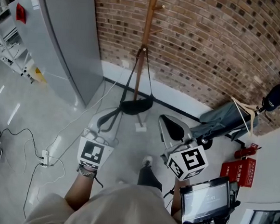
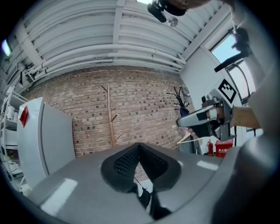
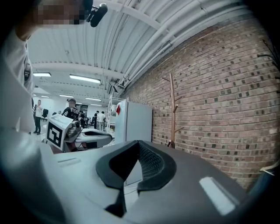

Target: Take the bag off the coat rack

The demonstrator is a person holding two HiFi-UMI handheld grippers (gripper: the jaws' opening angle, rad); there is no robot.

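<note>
A wooden coat rack (image 1: 147, 37) stands against the brick wall. A black bag (image 1: 136, 105) hangs low on it by two dark straps from a peg (image 1: 143, 49). My left gripper (image 1: 106, 117) is held just left of and below the bag, shut, with nothing between its jaws. At the bag's right, the right gripper (image 1: 167, 123) is also shut and empty. The left gripper view shows shut jaws (image 2: 140, 162) pointing at the rack (image 2: 110, 118). In the right gripper view the shut jaws (image 3: 139, 162) face the wall, the rack (image 3: 172, 109) just right of them.
A tall grey cabinet (image 1: 63, 40) stands left of the rack. White cables and a power strip (image 1: 44, 157) lie on the floor at left. At right are a grey folded frame (image 1: 226, 120), red fire-extinguisher boxes (image 1: 239, 170) and a screen (image 1: 205, 199).
</note>
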